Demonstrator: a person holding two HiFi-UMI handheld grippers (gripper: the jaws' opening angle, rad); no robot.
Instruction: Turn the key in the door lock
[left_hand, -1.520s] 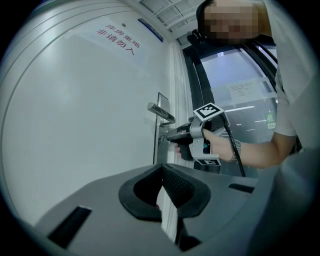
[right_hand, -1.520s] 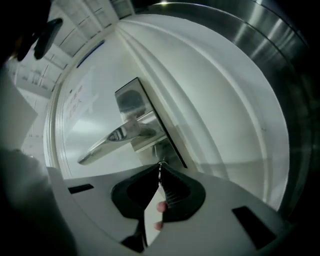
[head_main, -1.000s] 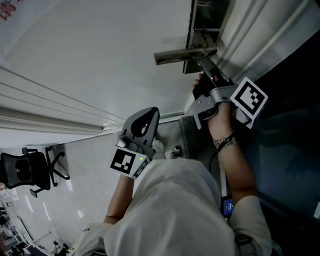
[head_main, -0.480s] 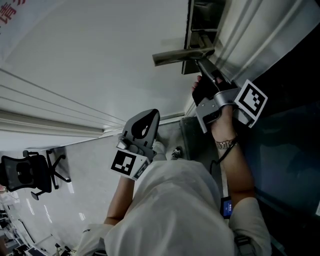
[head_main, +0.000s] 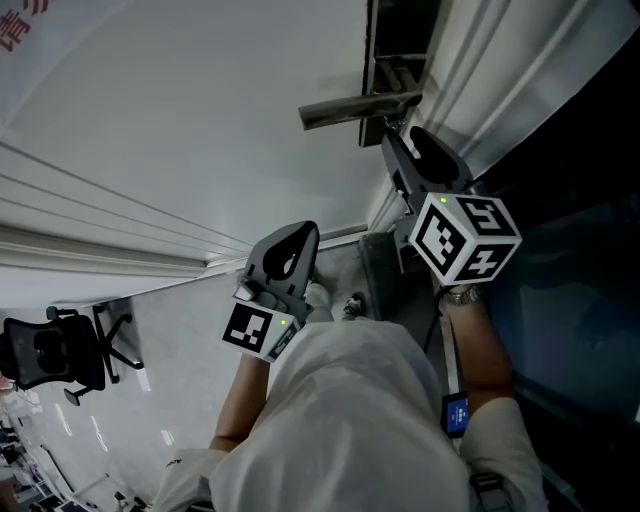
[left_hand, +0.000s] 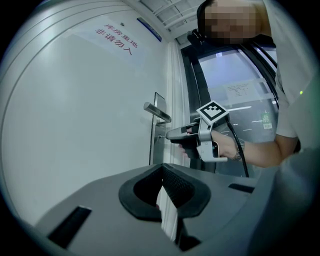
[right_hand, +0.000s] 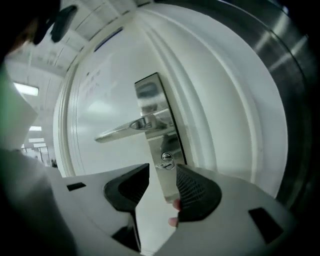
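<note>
Door, lock side: key seated in the lock, right tongs spread.
Head view: white panelled door (head_main: 200, 120), glossy pale floor (head_main: 170, 330), office chair (head_main: 50, 350); left gripper (head_main: 298, 228) clear of the door. Left gripper view: jaws closed, empty; glazed panel (left_hand: 235, 85) beyond. Right gripper view: right gripper (right_hand: 164, 173) has just been opening, now wide; key (right_hand: 166, 164) in the steel lock plate (right_hand: 152, 97) shows between the jaws, untouched.

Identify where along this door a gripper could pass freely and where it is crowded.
Free: the plain white door panel left of the steel lock plate, below the silver lever handle. Crowded: under the handle at the small key in the keyhole, where the right gripper sits, its jaws just opened, clear of the key.
</note>
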